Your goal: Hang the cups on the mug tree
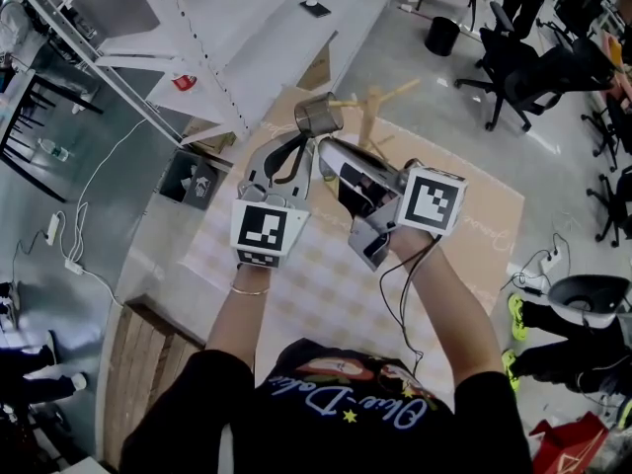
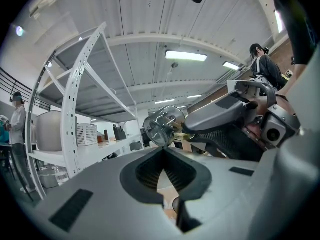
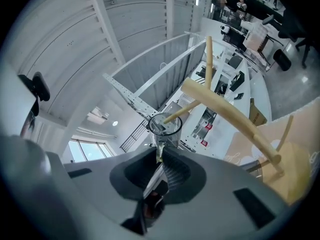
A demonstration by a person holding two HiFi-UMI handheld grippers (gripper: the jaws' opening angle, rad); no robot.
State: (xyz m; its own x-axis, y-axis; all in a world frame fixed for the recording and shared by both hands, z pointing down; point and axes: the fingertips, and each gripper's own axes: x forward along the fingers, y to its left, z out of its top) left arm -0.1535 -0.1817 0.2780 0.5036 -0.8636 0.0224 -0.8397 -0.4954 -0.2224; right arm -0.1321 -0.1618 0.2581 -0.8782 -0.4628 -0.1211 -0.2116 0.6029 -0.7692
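Observation:
A clear smoky cup (image 1: pixel 318 115) hangs in the air next to the wooden mug tree (image 1: pixel 373 107). My right gripper (image 1: pixel 324 144) is shut on its handle. In the right gripper view the cup (image 3: pixel 165 125) sits just past the jaws, and one peg (image 3: pixel 176 115) of the mug tree (image 3: pixel 235 119) reaches its rim. My left gripper (image 1: pixel 299 141) is beside the right one, just below the cup. Its jaws meet at the tips with nothing between them (image 2: pixel 163 151). The left gripper view looks up at the cup (image 2: pixel 162 126) and the right gripper (image 2: pixel 225 119).
A checked cloth (image 1: pixel 326 275) covers the table under the mug tree. A white metal rack (image 1: pixel 148 28) stands at the back left. Office chairs (image 1: pixel 513 57) and a black bin (image 1: pixel 442 36) are behind on the right. A seated person (image 1: pixel 583 314) is at the right edge.

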